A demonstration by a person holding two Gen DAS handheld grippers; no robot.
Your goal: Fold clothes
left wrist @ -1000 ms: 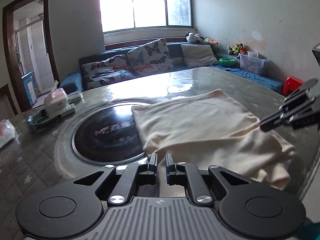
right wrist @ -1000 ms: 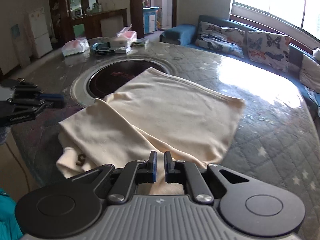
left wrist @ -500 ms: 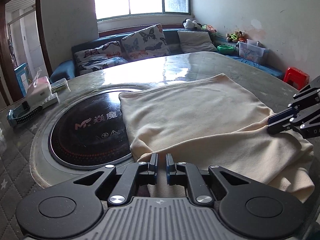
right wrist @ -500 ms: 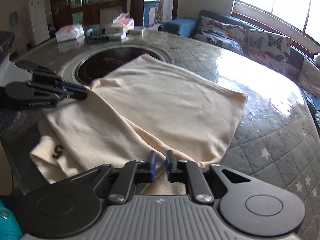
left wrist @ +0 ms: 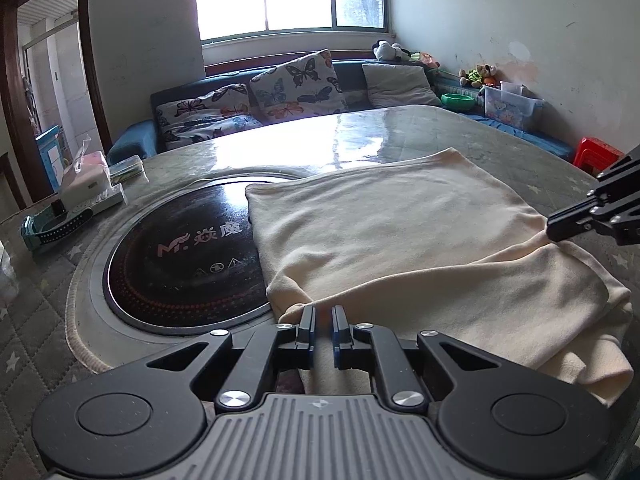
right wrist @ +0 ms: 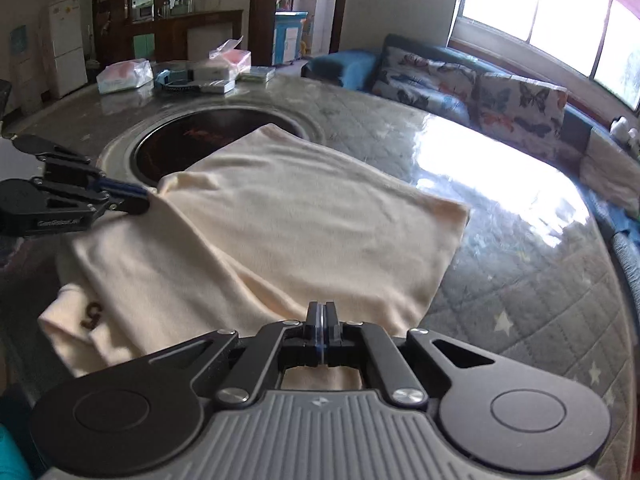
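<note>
A cream garment (left wrist: 400, 232) lies partly folded on the round table, its near part draped over the table edge. It also shows in the right wrist view (right wrist: 304, 216), with a brown "5" on the hanging part. My left gripper (left wrist: 321, 316) is slightly open, its fingers astride the garment's near fold at the left corner. My right gripper (right wrist: 321, 312) is shut on the garment's near fold at the right side. Each gripper shows in the other's view: the right one (left wrist: 560, 230) and the left one (right wrist: 136, 200), both touching the cloth.
A black round hotplate (left wrist: 180, 256) is set in the table (left wrist: 400, 128); the garment overlaps its right side. A tissue box (left wrist: 86, 184), a small tray and packets sit at the far left. A sofa with butterfly cushions (left wrist: 296, 84) stands behind the table.
Both grippers have moved in onto the garment's near fold. My right gripper has closed on the cloth. My left gripper stays slightly open.
</note>
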